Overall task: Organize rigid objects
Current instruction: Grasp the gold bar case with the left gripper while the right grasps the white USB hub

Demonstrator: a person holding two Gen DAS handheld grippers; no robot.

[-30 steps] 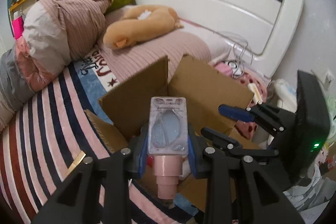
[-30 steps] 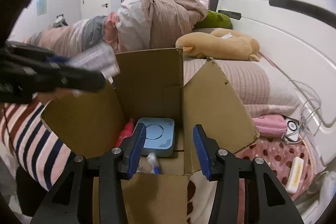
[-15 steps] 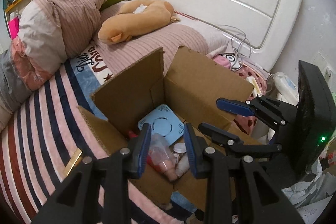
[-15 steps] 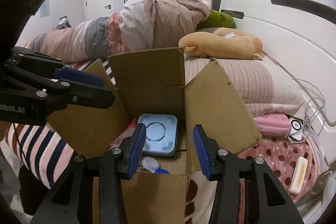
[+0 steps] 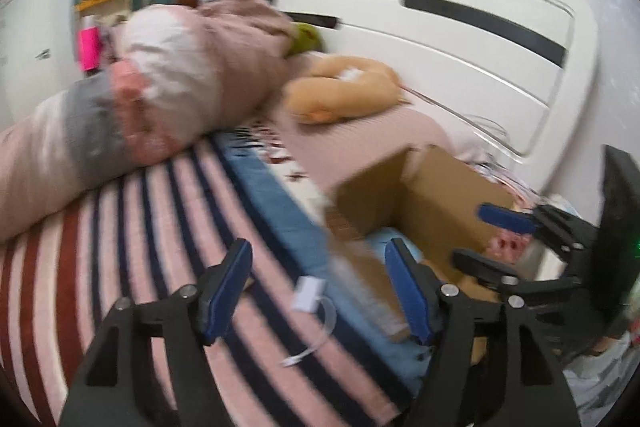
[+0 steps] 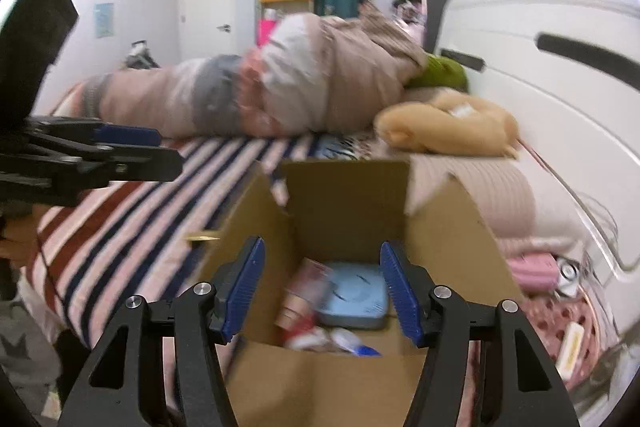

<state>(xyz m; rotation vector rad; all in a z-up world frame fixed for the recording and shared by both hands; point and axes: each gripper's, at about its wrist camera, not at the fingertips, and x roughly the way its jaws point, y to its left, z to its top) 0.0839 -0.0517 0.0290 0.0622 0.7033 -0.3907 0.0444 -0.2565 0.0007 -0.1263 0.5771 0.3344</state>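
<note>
Bed: I saw the striped blanket (image 5: 132, 227) across the left and near side, with a bundled quilt (image 6: 280, 95) heaped at the far side and a tan plush toy (image 5: 344, 91) lying by the white headboard (image 5: 460, 39).
Cardboard box: the cardboard box (image 6: 348, 203) stood open on the bed to the right of the stripes, flaps up.
Box contents: a light blue device (image 6: 356, 295) lay at the far inner wall, with a blurred pink bottle (image 6: 304, 291) just left of it.
Left gripper: I had the left gripper (image 5: 320, 287) with jaws spread, nothing between them, over the stripes left of the box.
Right gripper: the right gripper (image 6: 320, 287) was also spread and empty, above the box's near edge.
White cable: a small white cable (image 5: 308, 311) lay on the blanket between the left jaws.
</note>
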